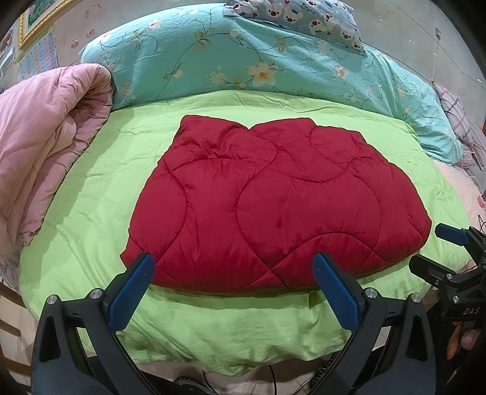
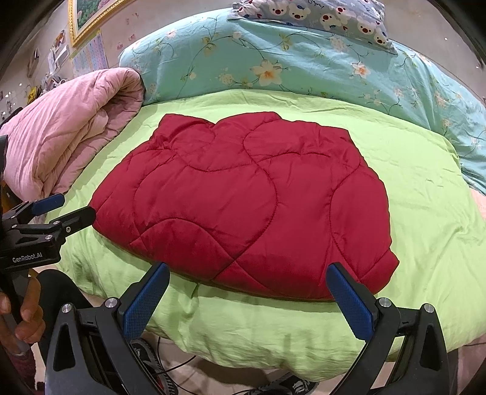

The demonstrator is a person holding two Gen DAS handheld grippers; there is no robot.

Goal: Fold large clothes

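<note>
Garment: red quilted jacket [image 1: 273,209], folded flat, centred on green sheet [image 1: 100,194].
Left gripper [image 1: 234,273]: spread, empty, just before jacket's near edge.
Right gripper [image 2: 247,281]: spread, empty, likewise.
Risk: puffy, slick padding probably springs open; a shallow pinch lifts only the top layer.

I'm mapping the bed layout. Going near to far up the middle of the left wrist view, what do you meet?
Left gripper → green sheet → red quilted garment → floral duvet → bear-print pillow.
</note>
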